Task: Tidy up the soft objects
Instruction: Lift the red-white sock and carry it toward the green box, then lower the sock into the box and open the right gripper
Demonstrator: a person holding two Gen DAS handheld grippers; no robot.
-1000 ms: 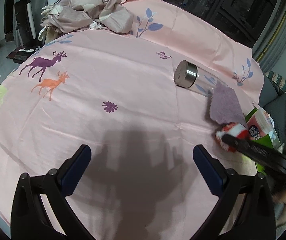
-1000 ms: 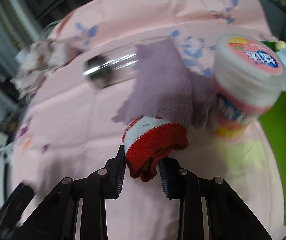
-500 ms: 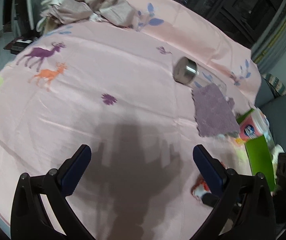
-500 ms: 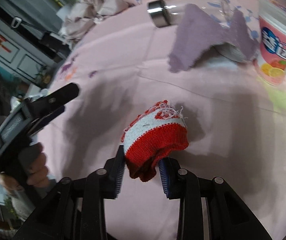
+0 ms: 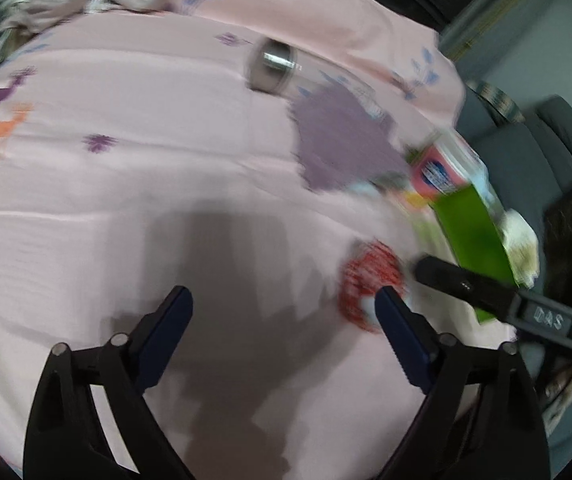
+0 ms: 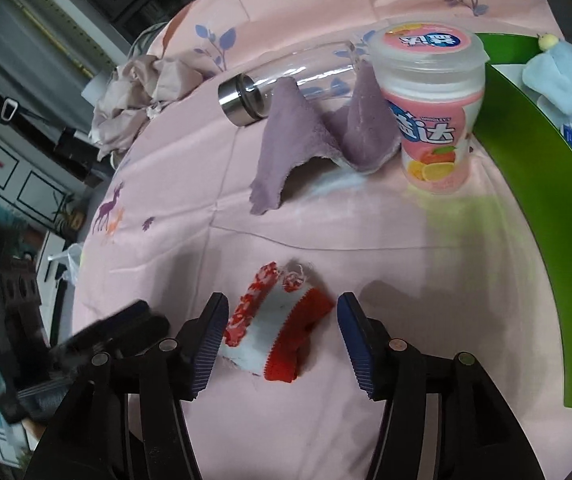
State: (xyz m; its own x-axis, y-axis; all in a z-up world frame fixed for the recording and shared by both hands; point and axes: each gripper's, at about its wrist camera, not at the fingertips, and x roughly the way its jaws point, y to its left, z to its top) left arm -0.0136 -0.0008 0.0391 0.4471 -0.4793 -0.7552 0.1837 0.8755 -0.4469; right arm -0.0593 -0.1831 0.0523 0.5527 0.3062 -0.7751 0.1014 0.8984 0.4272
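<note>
The left gripper (image 5: 282,312) stands wide with its jaws closing, nothing between them; the small red-and-white knitted sock (image 5: 370,280) lies on the pink printed bedsheet (image 5: 126,208) at its 2 o'clock. The right gripper (image 6: 282,320) is nearer: its jaws are opening around this sock (image 6: 278,332), whose long axis points to 11 o'clock.
</note>
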